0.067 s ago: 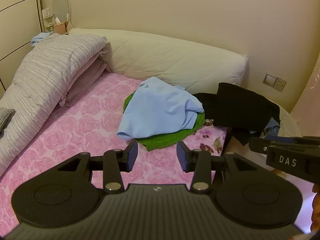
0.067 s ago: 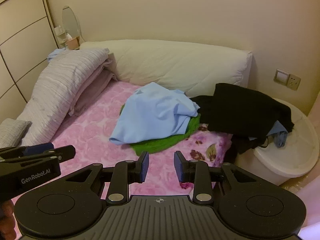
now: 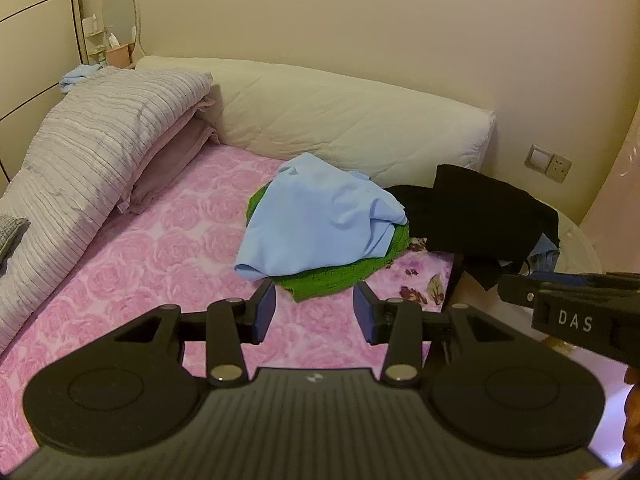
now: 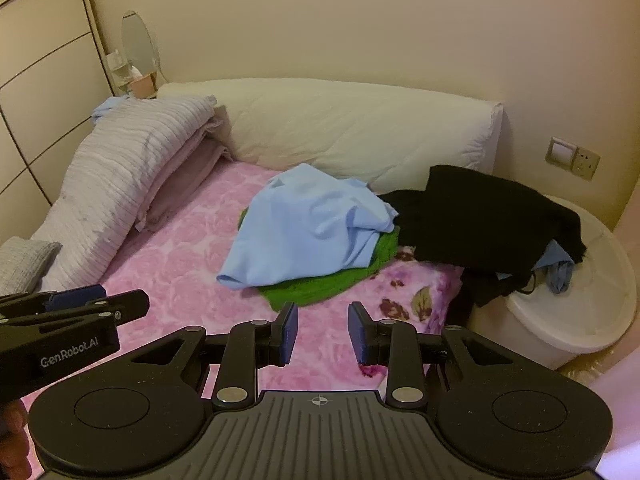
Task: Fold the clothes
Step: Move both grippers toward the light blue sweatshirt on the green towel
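**Clothes lie crumpled; tongs barely shift**

Left tongs point(image 3: 314, 312) and right tongs point(image 4: 322, 332) hang released over the bed point(image 3: 168, 248), almost unmoved from a moment ago. At twelve o'clock, the blue garment point(image 3: 320, 220) covers a green one point(image 3: 332, 280); black clothes point(image 3: 480, 216) sprawl at two o'clock, all unfolded.

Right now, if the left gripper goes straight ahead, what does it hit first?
Left gripper is open, empty. Straight on, it likely meets the green garment edge first, light blue garment on it; depth unclear.
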`<action>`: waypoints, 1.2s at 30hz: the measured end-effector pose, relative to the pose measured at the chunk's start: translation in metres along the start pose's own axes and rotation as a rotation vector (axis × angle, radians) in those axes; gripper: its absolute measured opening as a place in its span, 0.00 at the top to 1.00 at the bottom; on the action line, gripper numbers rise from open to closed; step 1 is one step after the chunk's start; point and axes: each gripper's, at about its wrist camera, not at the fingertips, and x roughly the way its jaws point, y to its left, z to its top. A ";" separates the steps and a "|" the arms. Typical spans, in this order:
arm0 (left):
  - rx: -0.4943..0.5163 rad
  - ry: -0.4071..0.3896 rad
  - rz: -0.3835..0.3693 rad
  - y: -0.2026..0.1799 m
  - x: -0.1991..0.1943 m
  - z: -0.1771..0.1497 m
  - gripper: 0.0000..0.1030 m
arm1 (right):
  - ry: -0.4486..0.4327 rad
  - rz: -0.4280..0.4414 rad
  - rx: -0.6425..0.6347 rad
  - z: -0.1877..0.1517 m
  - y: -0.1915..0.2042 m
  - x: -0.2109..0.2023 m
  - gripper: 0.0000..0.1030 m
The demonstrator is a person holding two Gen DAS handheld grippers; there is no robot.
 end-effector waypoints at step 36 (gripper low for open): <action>-0.004 0.028 -0.098 0.070 0.020 -0.020 0.62 | 0.029 -0.121 -0.015 -0.006 0.061 0.017 0.69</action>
